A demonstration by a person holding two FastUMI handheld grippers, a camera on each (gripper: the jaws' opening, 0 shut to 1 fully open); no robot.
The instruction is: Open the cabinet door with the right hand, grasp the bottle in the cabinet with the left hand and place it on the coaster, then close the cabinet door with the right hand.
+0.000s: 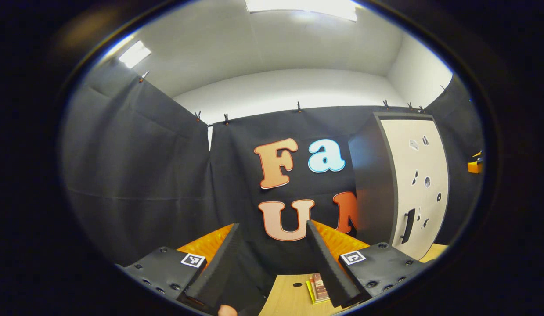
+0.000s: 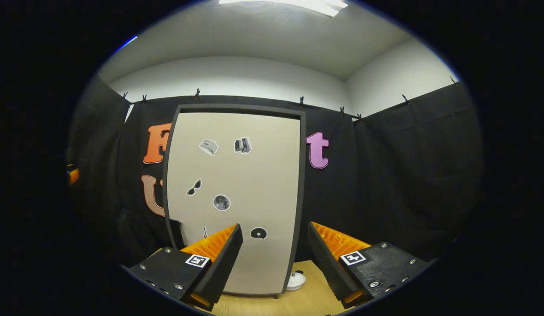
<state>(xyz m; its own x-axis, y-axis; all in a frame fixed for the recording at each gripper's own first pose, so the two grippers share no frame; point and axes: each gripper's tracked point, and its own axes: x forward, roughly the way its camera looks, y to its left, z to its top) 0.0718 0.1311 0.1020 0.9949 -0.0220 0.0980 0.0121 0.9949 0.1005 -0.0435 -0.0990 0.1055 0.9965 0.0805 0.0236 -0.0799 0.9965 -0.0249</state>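
Observation:
The cabinet (image 2: 236,175) stands straight ahead in the right gripper view, its beige door shut and dotted with small stickers. My right gripper (image 2: 274,227) is open in front of the door's lower part, apart from it and holding nothing. In the left gripper view the cabinet (image 1: 412,166) sits to the right, with a black handle (image 1: 408,226) low on the door's left side. My left gripper (image 1: 272,226) is open and empty, facing the cloth wall. A small flat coaster-like piece (image 1: 318,287) lies on the table under its right finger. The shut door hides the bottle.
A light wooden table (image 1: 289,300) runs under both grippers. A small white round object (image 2: 296,281) rests on the table at the cabinet's lower right corner. Black cloth walls close in the booth on all sides.

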